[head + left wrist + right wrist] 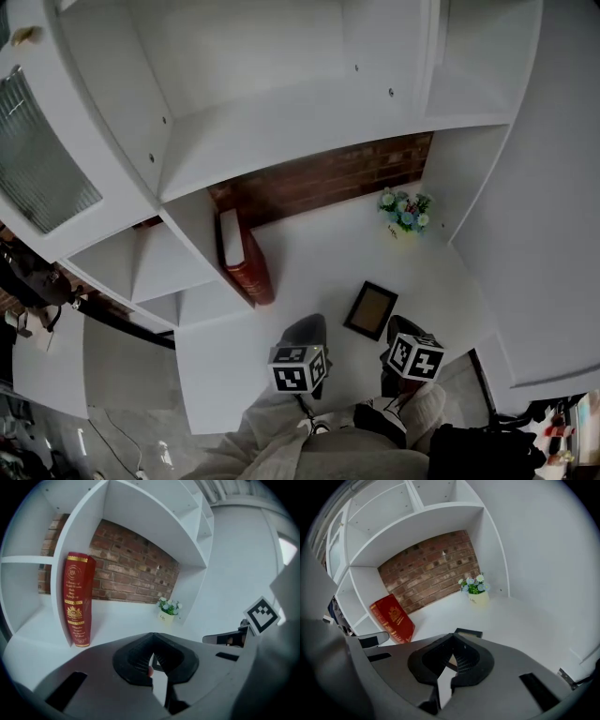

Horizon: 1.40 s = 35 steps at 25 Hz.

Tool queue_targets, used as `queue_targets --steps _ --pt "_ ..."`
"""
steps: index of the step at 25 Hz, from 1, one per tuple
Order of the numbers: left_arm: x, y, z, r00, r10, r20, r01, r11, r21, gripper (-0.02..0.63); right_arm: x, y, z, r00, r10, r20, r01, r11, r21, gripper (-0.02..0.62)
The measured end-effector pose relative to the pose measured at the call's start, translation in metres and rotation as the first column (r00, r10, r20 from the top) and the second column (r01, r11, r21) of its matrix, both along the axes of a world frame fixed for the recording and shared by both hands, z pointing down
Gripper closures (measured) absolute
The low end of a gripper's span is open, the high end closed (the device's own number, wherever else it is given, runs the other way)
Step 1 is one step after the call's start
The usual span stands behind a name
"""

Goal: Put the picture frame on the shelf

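Note:
The picture frame (370, 309), dark-edged with a brownish inside, lies flat on the white shelf board (309, 253), just ahead of both grippers and between them. In the right gripper view only its far edge (468, 633) shows above the jaws. My left gripper (309, 323) hovers at the frame's left, jaws shut and holding nothing (152, 641). My right gripper (401, 325) sits at the frame's right corner, its jaws also shut and holding nothing (452, 644). Neither gripper touches the frame.
A red book (246, 258) leans upright against the white divider at the left (77, 599). A small pot of flowers (405, 214) stands at the back right by the brick wall (328, 178). Higher shelves overhang. The person's legs are below.

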<state>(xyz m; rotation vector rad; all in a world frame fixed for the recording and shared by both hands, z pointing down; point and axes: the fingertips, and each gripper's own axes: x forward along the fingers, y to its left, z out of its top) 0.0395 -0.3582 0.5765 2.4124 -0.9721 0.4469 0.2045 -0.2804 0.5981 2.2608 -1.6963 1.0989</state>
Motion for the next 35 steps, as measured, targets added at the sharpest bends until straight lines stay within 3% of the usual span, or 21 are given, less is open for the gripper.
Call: queue_targets --steps 6,13,24,28,35 --pt "0.034 0.002 0.034 0.995 0.072 0.066 -0.069 0.997 -0.037 0.598 0.018 0.005 0.041 0.997 0.045 0.06 -0.042 0.998 -0.057 0.572" --pt "0.061 -0.006 0.068 0.991 0.092 0.096 -0.087 0.994 -0.061 0.598 0.031 -0.006 0.083 0.989 0.09 0.121 -0.077 0.991 -0.109 0.571" --pt "0.054 -0.009 0.099 0.993 0.038 0.11 -0.026 0.993 -0.116 0.598 0.035 -0.016 0.12 0.975 0.117 0.187 -0.086 0.982 -0.166 0.564" --pt "0.049 -0.012 0.104 0.994 0.01 0.113 0.003 0.992 -0.122 0.598 0.032 -0.024 0.123 0.973 0.1 0.206 -0.064 0.983 -0.172 0.508" --pt "0.045 -0.019 0.107 0.994 -0.033 0.102 0.045 0.992 -0.116 0.598 0.038 -0.031 0.131 0.978 0.098 0.184 -0.06 0.978 -0.202 0.508"
